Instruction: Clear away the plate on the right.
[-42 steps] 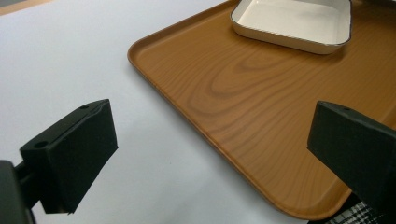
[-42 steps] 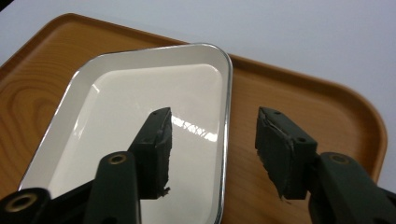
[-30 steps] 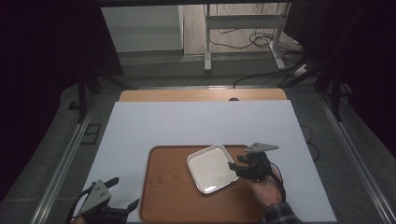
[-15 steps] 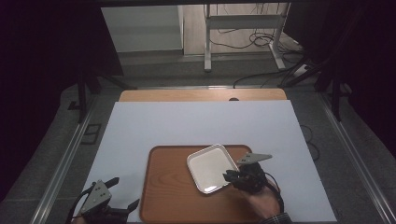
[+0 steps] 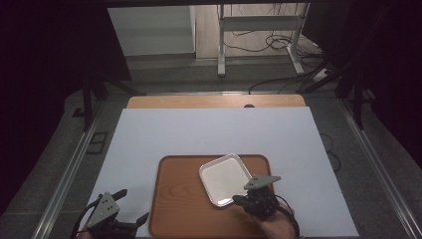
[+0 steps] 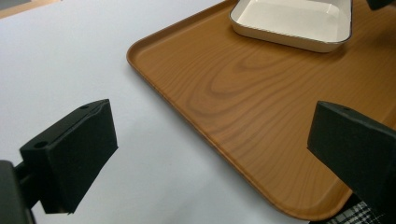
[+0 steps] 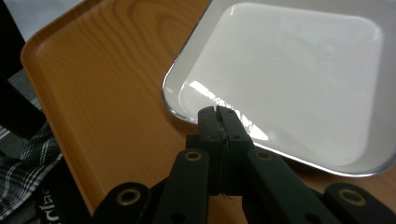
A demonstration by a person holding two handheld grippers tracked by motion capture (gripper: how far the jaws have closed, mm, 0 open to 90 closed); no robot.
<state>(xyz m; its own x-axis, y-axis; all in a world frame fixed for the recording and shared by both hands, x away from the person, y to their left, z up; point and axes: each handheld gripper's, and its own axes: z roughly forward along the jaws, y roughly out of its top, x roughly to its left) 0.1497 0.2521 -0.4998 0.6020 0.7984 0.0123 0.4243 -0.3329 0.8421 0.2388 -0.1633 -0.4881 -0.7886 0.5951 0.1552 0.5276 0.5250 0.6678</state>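
A white square dish (image 5: 226, 178) lies on a wooden tray (image 5: 179, 199) near the table's front edge. My right gripper (image 5: 238, 200) is at the dish's near rim. In the right gripper view its jaws (image 7: 218, 114) are closed together on the rim of the dish (image 7: 289, 74), above the tray (image 7: 107, 93). My left gripper (image 5: 133, 205) rests open at the tray's front left corner. In the left gripper view its jaws (image 6: 214, 126) stand wide apart with nothing between them, facing the tray (image 6: 243, 88) and the dish (image 6: 294, 21).
A white sheet (image 5: 209, 134) covers the table, with a wooden strip (image 5: 214, 102) along its far edge. A desk frame (image 5: 259, 35) and cables (image 5: 278, 45) lie on the floor beyond. A plaid sleeve (image 7: 23, 158) shows beside the tray.
My right gripper has moved from the dish's right side down and left to its near rim. The dish has barely shifted. The left gripper has stayed put.
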